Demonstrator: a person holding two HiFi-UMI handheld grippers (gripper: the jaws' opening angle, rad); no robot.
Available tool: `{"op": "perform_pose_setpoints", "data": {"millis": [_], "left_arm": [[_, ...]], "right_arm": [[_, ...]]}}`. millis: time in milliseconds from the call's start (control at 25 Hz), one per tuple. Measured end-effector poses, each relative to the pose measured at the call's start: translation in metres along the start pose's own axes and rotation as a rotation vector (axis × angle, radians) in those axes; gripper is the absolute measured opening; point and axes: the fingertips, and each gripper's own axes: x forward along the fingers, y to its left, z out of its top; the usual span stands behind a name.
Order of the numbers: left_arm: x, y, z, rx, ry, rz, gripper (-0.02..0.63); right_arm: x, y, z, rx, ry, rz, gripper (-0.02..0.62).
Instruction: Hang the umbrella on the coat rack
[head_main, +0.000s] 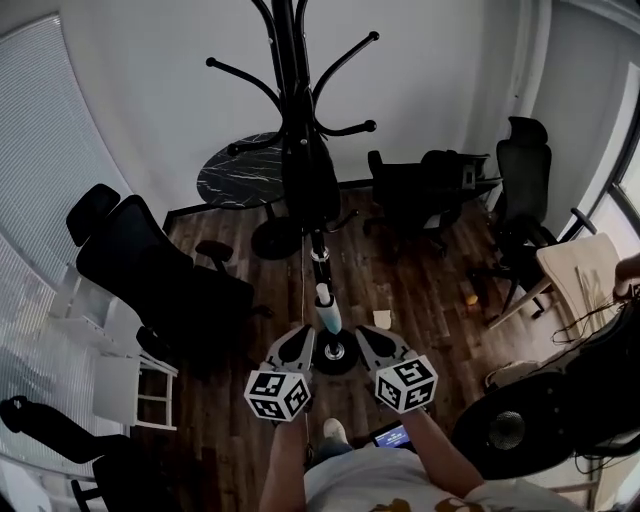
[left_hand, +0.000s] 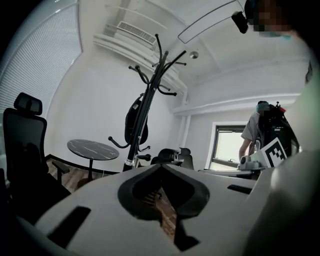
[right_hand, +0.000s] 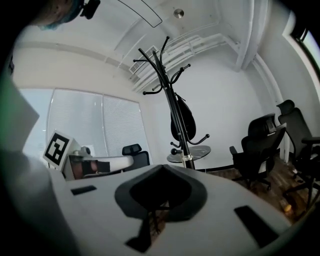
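Far to the left of the left gripper (head_main: 297, 345), window blinds (head_main: 40, 130) cover the wall. A black office chair (head_main: 150, 270) stands to that gripper's left and a little beyond it, with a white stool (head_main: 130, 392) nearer, level with the gripper's marker cube.

The left gripper is held over the dark wood floor (head_main: 430, 300), its jaws pressed together with nothing between them. Its own view shows the two tips meeting in a point. Ahead of it and further off sits a round dark table (head_main: 240, 170).

Between the two grippers and just ahead of their tips stands the coat rack (head_main: 292, 60), its round base on the floor close in front of the jaws. The umbrella (head_main: 308, 180) is black and folded. It hangs high against the rack's pole, below the upper curved hooks and well beyond both grippers. Exactly how it is hooked on cannot be made out.

The right gripper (head_main: 372, 345) is held just beside the left one, at the same height. Its jaws are also closed and hold nothing.

Ahead and to the right of the right gripper are several black desk chairs (head_main: 420, 195). Further right is a pale wooden chair (head_main: 580, 275), and another person's hand (head_main: 628, 272) shows at the far right edge.
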Motion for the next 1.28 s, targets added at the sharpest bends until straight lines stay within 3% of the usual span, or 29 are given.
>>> {"op": "perform_pose_setpoints", "data": {"millis": [360, 1280], "left_arm": [[-0.029, -0.034, -0.012, 0.000, -0.011, 0.026, 0.020], [-0.044, -0.042, -0.031, -0.011, 0.004, 0.065, 0.020]], "right_arm": [[-0.040, 0.011, -0.002, -0.045, -0.001, 0.007, 0.012], [-0.062, 0.008, -0.016, -0.045, 0.020, 0.016, 0.011]]}}
